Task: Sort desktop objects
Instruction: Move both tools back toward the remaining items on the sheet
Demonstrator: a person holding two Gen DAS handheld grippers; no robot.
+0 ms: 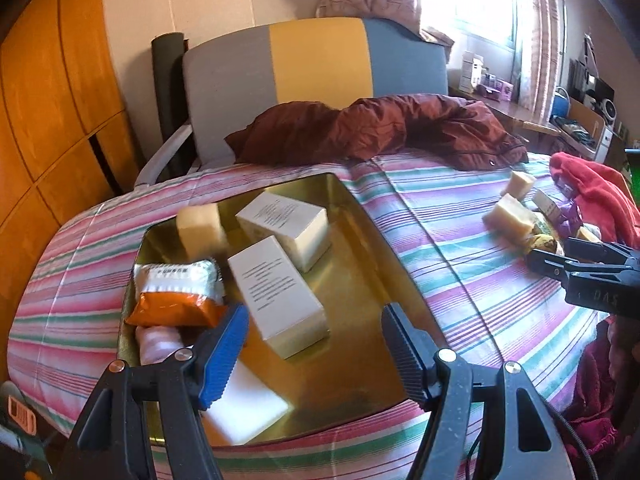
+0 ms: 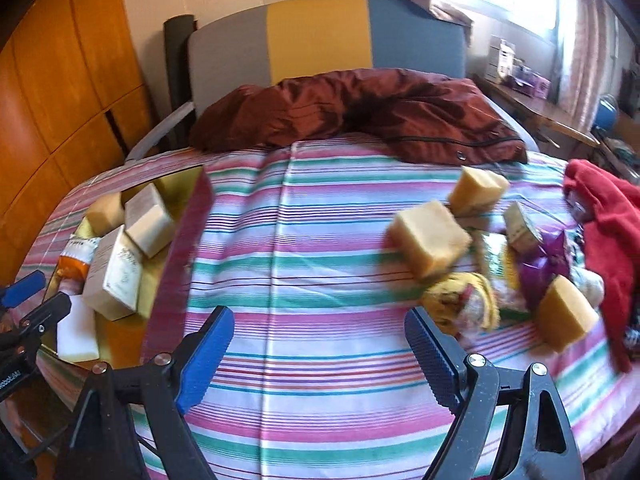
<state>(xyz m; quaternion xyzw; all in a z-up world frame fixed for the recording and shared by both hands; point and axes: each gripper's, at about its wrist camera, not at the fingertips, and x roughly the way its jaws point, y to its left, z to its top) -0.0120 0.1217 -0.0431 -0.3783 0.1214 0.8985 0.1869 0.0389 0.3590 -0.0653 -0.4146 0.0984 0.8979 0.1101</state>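
My left fingers stand apart and empty over the gold tray at centre frame, which holds white boxes. My right fingers also gape empty above the striped bed cover, with yellow sponge blocks loose at right.

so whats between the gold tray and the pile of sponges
Only bare striped cloth between the tray and the sponges, clearest in the right wrist view.

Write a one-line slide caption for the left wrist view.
Open left gripper above gold tray holding boxes, on striped cloth.
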